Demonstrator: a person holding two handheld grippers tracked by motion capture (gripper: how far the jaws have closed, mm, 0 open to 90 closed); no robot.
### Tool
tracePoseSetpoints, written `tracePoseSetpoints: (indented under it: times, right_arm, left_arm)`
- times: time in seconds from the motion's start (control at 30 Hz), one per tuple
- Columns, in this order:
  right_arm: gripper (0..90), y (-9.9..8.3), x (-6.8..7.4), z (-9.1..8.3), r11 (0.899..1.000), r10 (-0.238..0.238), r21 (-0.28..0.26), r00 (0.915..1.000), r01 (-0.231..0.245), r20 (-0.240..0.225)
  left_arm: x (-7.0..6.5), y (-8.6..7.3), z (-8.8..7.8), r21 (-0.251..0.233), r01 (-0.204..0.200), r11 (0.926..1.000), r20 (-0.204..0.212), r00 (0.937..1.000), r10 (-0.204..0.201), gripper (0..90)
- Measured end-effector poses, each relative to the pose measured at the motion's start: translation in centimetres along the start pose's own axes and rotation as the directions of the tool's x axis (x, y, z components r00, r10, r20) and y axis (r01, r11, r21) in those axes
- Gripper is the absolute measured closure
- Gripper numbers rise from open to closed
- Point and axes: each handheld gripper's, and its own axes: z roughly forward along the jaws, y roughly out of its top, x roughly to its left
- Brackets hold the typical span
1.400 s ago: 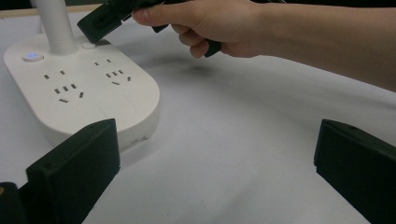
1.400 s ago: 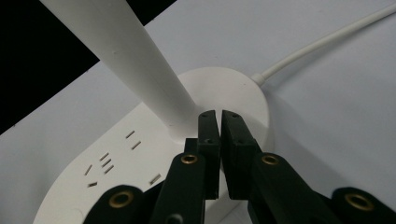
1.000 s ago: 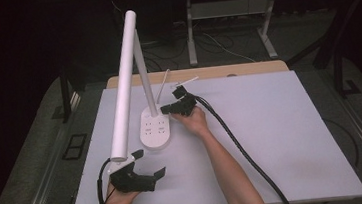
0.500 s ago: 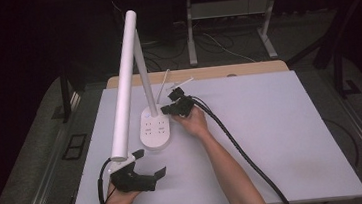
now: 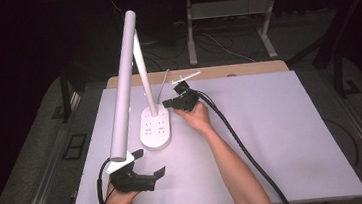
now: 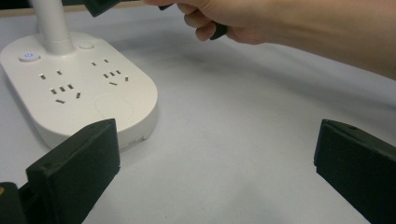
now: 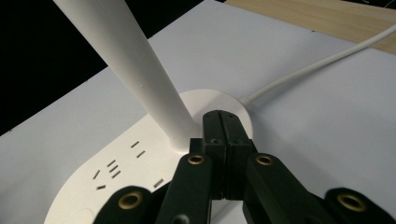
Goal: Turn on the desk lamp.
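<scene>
A white desk lamp stands on the table, its oval base (image 5: 155, 129) carrying power sockets and its long head (image 5: 124, 82) reaching toward the front left. My right gripper (image 5: 168, 103) is shut with nothing between its jaws. In the right gripper view its tips (image 7: 219, 116) hang over the back of the lamp base (image 7: 140, 172), right beside the post (image 7: 135, 70); whether they touch the base I cannot tell. My left gripper (image 5: 149, 163) rests near the table's front edge, open and empty (image 6: 215, 163), pointing at the lamp base (image 6: 79, 88).
The lamp's white cable (image 7: 317, 65) runs off the back of the base toward the wooden strip (image 5: 246, 69) behind the white table top (image 5: 283, 137). A small button (image 6: 28, 56) on the base glows blue. The right gripper's black cable (image 5: 243, 146) trails across the table.
My right gripper has shifted slightly by the lamp post. The left gripper has stayed where it was.
</scene>
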Motion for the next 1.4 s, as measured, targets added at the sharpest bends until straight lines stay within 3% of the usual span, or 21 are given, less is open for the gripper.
tracePoseSetpoints:
  times: [0.33,0.6,1.03,1.37,1.4]
  right_arm:
    - [89.3,1.3,0.6,-4.0,0.997,-0.07,0.007,0.9975,0.07,0.0]
    - [89.3,1.1,0.9,-6.8,0.995,-0.103,0.013,0.9947,0.103,0.009]
    - [89.3,-1.6,-0.1,-12.3,0.995,-0.098,-0.004,0.9945,0.098,0.038]
    - [88.8,-3.9,0.5,-15.5,0.995,-0.098,-0.018,0.9945,0.099,0.036]
    - [75.8,-4.8,0.7,-16.5,0.996,-0.081,-0.03,0.9956,0.083,0.046]
  left_arm:
    - [-0.1,0.0,0.1,0.003,-0.001,1.0,-0.003,1.0,0.001,0.0]
    - [-0.1,0.0,0.2,0.009,-0.007,0.9999,-0.001,1.0,0.007,0.0]
    - [-0.2,-0.1,0.4,0.015,-0.006,0.9999,-0.003,1.0,0.006,0.0]
    - [-0.3,-0.1,0.5,0.017,-0.004,0.9999,-0.005,1.0,0.004,0.0]
    - [-0.3,-0.1,0.5,0.017,-0.004,0.9999,-0.004,1.0,0.004,0.0]
